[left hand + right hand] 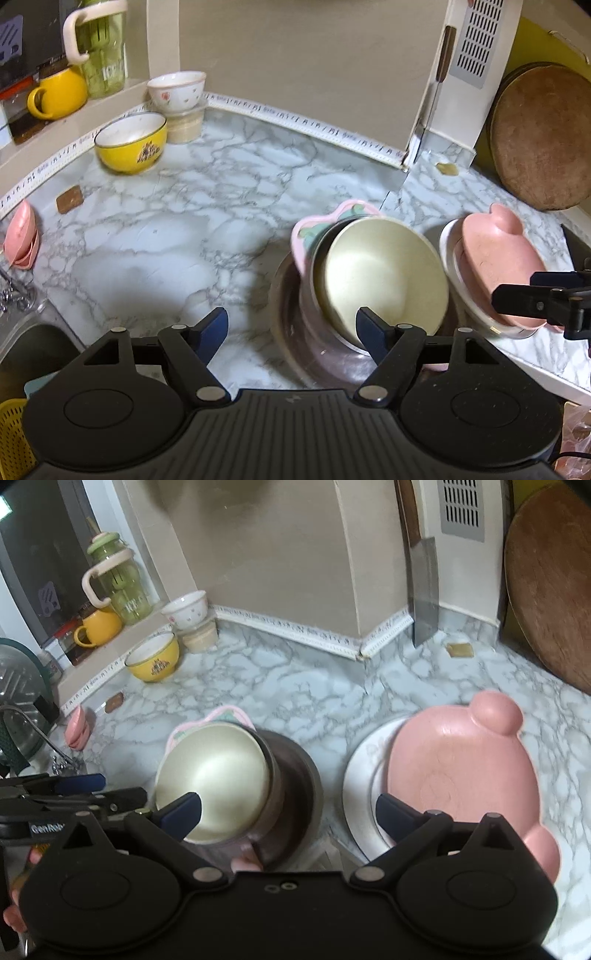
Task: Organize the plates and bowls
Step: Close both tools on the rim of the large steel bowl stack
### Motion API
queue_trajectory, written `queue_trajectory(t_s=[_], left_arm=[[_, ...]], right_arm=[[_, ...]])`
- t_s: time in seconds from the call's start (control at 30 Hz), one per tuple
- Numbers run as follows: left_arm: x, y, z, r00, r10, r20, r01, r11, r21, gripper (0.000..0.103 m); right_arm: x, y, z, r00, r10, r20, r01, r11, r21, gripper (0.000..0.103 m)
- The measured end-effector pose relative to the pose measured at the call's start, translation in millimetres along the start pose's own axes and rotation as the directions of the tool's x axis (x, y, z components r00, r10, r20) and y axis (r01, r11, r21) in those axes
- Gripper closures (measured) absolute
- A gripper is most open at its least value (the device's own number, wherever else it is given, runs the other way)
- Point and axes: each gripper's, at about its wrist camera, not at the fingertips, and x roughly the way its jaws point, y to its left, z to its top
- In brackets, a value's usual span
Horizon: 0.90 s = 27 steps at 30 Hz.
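A marble-patterned tabletop (pixel 192 229) carries everything, with a round brown wooden board (pixel 539 136) leaning upright at its far right corner. Near the front stands a nested stack of bowls: a cream bowl (pixel 384 273) sits tilted inside a metal bowl (pixel 273 775), with a pink flower-shaped dish (pixel 314 225) behind them and a dark wide bowl (pixel 299 805) underneath. Just beside that stack, to the right, a pink bear-shaped plate (pixel 465 775) lies on a white plate (pixel 360 771). Far back on the left, a yellow bowl (pixel 131 146) stands on the tabletop near a white flowered bowl (pixel 177 90) that rests on a lidded tub. On the ledge above are a yellow mug (pixel 59 94) and a green jar (pixel 101 48). The left gripper (pixel 291 328) hangs with its fingers released, nothing between them, the right-hand one in front of the cream bowl's rim. The right gripper (pixel 288 812) has its fingers spread wide, empty, above the gap between the stack and the plates.
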Motion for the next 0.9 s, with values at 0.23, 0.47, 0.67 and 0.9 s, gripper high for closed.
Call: queue_trajectory(t_s=[0.23,0.47,0.67,0.9], left_arm=[[15,8,-8,1.0,0.004,-0.03,-0.004,1.0,-0.01,0.027],[28,13,-10,0.999,0.0,-0.043,0.0,1.0,-0.021,0.026],[30,26,-9,0.998,0.013,-0.059,-0.016,0.999,-0.043,0.026],[53,30,-7,0.995,0.026,-0.101,-0.032,0.998,-0.052,0.027]], right_arm=[[14,-7,-12,0.999,-0.031,-0.043,0.032,0.999,0.036,0.007],[33,-8,-19,0.995,-0.039,-0.095,0.044,0.997,0.058,0.015],[44,-7,-19,0.993,-0.036,-0.115,0.044,0.997,0.067,0.02],[58,-8,-17,0.989,-0.046,-0.143,0.057,0.996,0.075,0.025]])
